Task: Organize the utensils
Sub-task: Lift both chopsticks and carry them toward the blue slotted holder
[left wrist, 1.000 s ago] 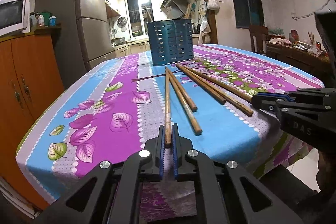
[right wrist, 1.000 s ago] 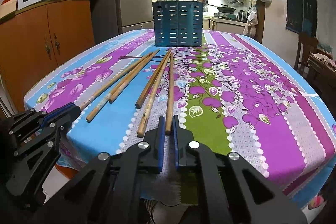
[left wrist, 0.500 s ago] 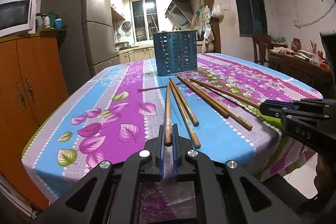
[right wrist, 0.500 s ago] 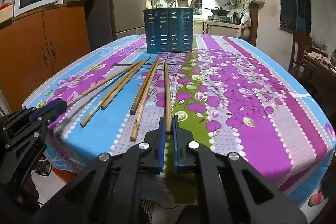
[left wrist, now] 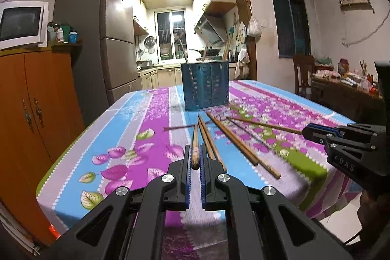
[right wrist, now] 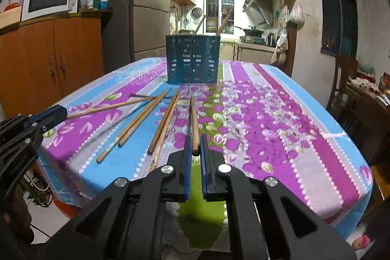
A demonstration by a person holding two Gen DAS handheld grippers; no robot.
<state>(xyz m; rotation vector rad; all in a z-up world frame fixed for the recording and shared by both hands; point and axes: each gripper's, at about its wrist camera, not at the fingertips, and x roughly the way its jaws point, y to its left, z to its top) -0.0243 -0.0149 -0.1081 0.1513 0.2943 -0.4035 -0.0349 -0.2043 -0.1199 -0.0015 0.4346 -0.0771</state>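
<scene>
The left gripper (left wrist: 194,157), black with blue pads, is closed on the thick end of one brown wooden chopstick (left wrist: 195,143); this stick points away from it toward the far side of the table and its tip is lifted a little above the cloth. The right gripper (right wrist: 195,146), of the same kind, is also closed, on the thick end of a second wooden chopstick (right wrist: 194,121), which points toward the far edge too. In each wrist view the other gripper shows at the side, just outside the near edge of the table.

On the table with the flowered purple, blue and green cloth (right wrist: 280,128), four more loose wooden chopsticks (right wrist: 136,123) lie between the two grippers, their thick ends near the near edge and their tips spreading toward the middle. One thin dark stick (right wrist: 142,96) lies across, behind their tips.

The dark blue perforated utensil holder (right wrist: 192,59) stands upright near the far edge, well apart from both grippers, with some wooden handles rising from it.
</scene>
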